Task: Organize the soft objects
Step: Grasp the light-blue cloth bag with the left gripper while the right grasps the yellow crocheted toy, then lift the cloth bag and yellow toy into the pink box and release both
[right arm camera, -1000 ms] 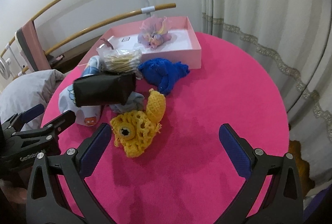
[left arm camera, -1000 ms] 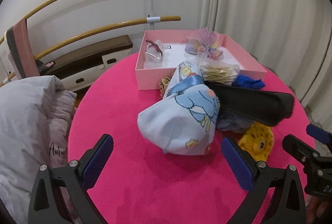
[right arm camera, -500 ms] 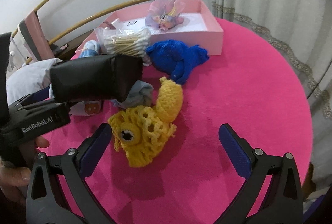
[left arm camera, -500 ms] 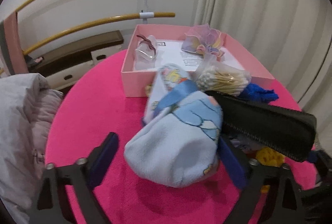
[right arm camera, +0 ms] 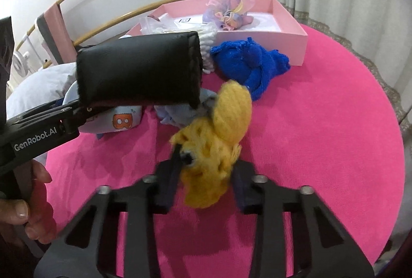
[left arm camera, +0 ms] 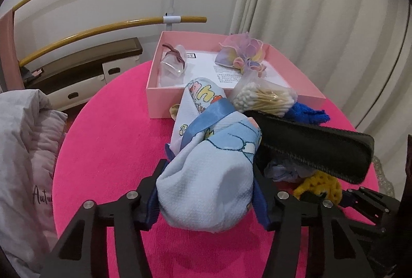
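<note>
Yellow crochet toy (right arm camera: 211, 149), newly claw-gripped (right arm camera: 203, 175).

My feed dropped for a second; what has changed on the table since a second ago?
Both grippers moved forward and closed: the left gripper now grips the light blue cloth bundle, the right gripper the yellow crochet toy. The pink box, blue knit toy and black pouch stayed put.

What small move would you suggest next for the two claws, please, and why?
Probably lift both straight up a little. The left claw is shut on the blue pouch and the right claw on the yellow toy, yet the black case lies across the pouch, so a slow rise should free them before the pink box.
</note>
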A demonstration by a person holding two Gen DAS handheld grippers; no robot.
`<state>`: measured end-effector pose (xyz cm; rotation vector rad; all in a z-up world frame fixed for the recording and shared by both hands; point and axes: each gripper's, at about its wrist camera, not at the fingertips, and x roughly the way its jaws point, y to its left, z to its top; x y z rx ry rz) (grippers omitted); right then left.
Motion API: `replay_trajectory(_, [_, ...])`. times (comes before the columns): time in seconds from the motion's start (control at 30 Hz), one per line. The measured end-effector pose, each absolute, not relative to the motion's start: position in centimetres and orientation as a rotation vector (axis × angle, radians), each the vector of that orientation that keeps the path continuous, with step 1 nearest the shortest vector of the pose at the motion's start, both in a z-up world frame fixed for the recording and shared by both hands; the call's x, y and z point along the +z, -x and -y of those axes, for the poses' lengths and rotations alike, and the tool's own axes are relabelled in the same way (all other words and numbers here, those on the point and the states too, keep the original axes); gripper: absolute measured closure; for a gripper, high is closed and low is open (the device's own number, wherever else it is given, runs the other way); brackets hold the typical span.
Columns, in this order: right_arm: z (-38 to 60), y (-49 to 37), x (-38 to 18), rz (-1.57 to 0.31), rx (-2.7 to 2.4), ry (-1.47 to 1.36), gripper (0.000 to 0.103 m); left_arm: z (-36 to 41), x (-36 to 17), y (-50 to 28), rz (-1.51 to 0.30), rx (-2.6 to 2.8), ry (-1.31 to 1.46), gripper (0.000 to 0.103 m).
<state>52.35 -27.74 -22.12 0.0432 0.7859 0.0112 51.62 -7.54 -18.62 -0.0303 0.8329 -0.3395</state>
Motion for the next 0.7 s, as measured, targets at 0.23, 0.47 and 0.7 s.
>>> replay_trajectory(0.23, [29.3, -50.9, -21.7, -0.783, -0.018, -0.066, 0.079, 7.4, -18.2, -49.2, -0.823, -0.322, 0.013, 0.049])
replay_trajectory(0.47, [30.4, -49.1, -20.9, -0.762, -0.046, -0.081, 0.079, 7.1, -17.1, -46.1, -0.81, -0.31, -0.009, 0.049])
replay_trajectory(0.7, [29.9, -47.5, -19.6, -0.722, -0.042, -0.071, 0.079, 6.7, -15.3, -43.1, -0.784, -0.299, -0.016, 0.049])
